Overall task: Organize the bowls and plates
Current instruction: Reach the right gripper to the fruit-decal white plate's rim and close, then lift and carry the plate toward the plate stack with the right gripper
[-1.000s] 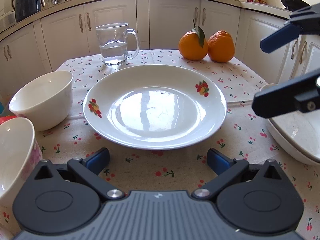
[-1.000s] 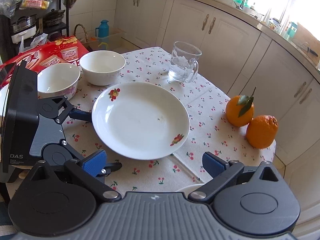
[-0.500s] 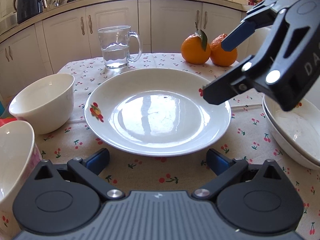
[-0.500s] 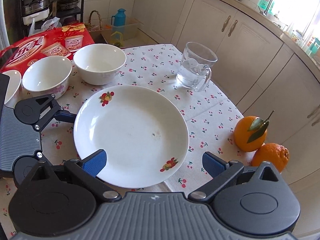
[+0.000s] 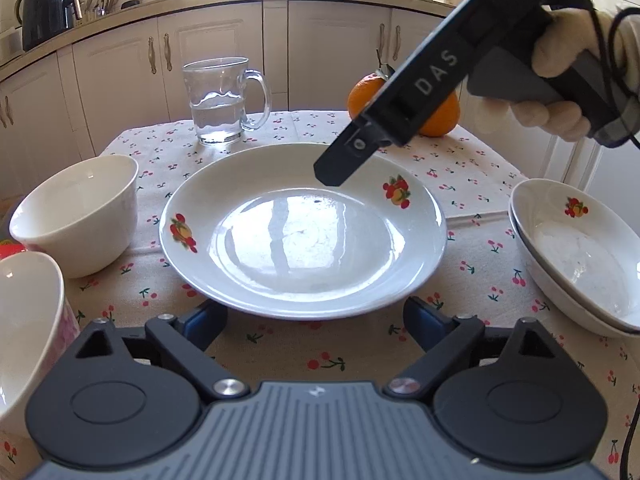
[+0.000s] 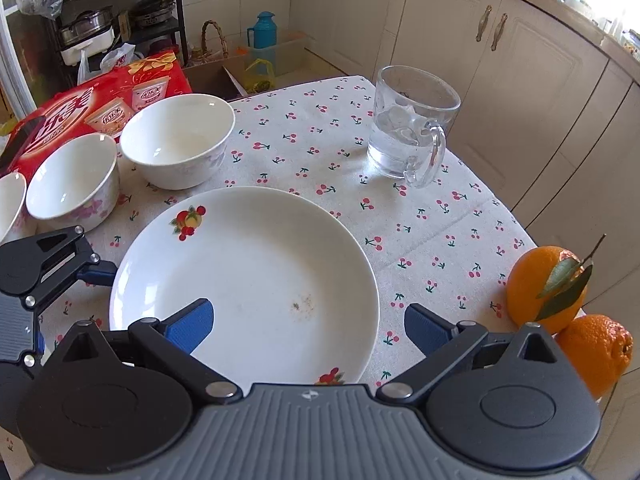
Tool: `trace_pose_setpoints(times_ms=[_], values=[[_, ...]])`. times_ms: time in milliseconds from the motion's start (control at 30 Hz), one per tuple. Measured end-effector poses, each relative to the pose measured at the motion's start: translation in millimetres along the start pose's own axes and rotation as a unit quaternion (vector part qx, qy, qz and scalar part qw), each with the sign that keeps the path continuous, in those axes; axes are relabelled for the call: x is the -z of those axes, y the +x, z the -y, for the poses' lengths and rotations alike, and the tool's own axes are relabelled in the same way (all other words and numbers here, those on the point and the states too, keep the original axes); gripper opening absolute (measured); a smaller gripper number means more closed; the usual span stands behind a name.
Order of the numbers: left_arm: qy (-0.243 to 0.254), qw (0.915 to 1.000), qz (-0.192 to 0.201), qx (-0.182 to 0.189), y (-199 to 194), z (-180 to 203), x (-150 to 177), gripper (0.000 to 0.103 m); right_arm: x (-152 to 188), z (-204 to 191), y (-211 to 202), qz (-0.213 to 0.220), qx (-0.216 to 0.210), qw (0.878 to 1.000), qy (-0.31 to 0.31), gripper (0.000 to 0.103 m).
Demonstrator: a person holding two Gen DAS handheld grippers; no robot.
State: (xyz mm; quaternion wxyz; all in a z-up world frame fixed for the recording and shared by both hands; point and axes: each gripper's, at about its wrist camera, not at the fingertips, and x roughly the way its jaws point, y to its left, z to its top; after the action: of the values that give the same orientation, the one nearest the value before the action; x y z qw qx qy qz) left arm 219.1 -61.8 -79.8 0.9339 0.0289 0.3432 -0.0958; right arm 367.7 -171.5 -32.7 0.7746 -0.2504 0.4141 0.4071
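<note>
Plate (image 5: 303, 232) lay flat at the middle of the cloth (image 6: 420, 216), your landmark for everything else. Your left gripper (image 5: 314, 314) sat at the plate's near rim, its jaws closing with the rim's edge between them but the pads not yet pressing, probably so you could lift by the edge. Your right gripper (image 6: 310, 320) hung above the plate's opposite side, fingers spread wide and holding nothing, one finger over the plate and one outside the rim. Three bowls (image 6: 178, 140) stood in a row just beyond the plate's left side. Stacked dishes (image 5: 576, 252) waited to the plate's right, likely its destination. Mug (image 5: 224, 104) and oranges (image 6: 548, 288) stood behind the plate, clear of the work.
</note>
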Motion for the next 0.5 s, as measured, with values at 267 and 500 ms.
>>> trace_pose_setpoints(times_ms=[267,500], values=[[0.000,1.0000,0.002,-0.001,-1.2,-1.8,0.3,0.092,-14.0,38.1,36.7,-0.022,-0.056,0.997,0.046,0.084],[0.000,1.0000,-0.001,-0.002,0.5,-3.6,-0.6,0.088,-22.0,47.4,55.9,-0.033,-0.100,0.993,0.051,0.074]])
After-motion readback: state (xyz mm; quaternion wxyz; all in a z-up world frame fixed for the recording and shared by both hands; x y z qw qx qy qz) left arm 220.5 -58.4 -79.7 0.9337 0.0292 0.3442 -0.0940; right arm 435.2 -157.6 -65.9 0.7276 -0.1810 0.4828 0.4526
